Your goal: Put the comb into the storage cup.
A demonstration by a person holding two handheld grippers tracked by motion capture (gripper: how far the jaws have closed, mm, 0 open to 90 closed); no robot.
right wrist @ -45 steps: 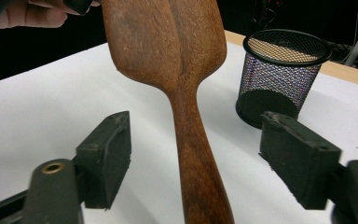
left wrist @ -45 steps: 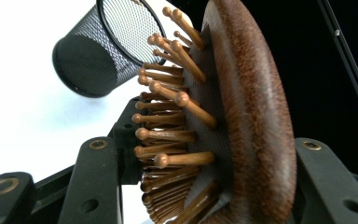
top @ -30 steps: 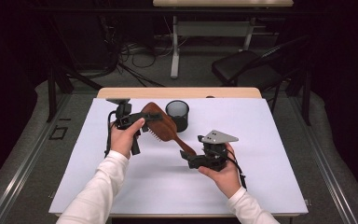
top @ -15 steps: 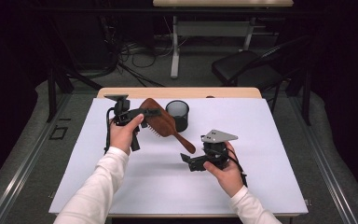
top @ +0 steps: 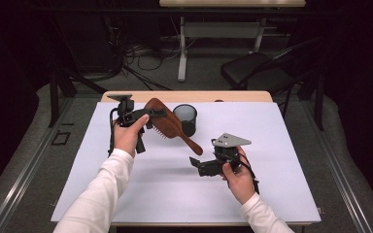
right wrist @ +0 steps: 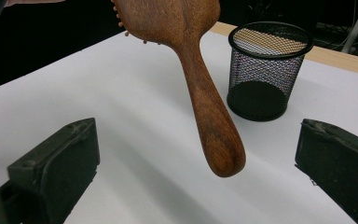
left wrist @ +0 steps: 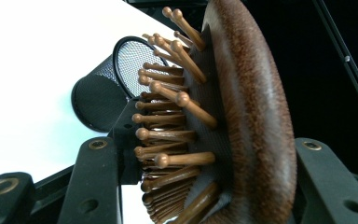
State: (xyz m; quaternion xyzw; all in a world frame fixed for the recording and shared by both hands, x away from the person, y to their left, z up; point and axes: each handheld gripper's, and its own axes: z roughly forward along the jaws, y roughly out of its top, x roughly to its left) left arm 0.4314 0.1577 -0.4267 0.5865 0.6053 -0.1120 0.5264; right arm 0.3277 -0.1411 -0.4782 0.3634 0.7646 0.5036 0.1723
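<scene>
A brown wooden hairbrush (top: 171, 128) hangs tilted above the white table. My left gripper (top: 154, 116) is shut on its head. In the left gripper view the jaws clamp the head (left wrist: 254, 116) from the bristle side and from the back. The handle (right wrist: 207, 107) slopes down toward my right gripper (top: 195, 164). Its jaws have just been opening and now stand wide. The handle's tip hangs just in front of them, and neither pad touches it. A black mesh cup (top: 186, 118) stands upright behind the brush.
A white sheet (top: 272, 194) covers the table, with a strip of wooden edge (top: 233, 96) at the back. The mesh cup (right wrist: 268, 70) holds nothing. A dark chair (top: 257, 73) and table legs stand on the floor beyond.
My right gripper's jaws have spread and now stand off the handle's end. The left gripper has shifted the brush slightly up and back. The cup has not moved.
</scene>
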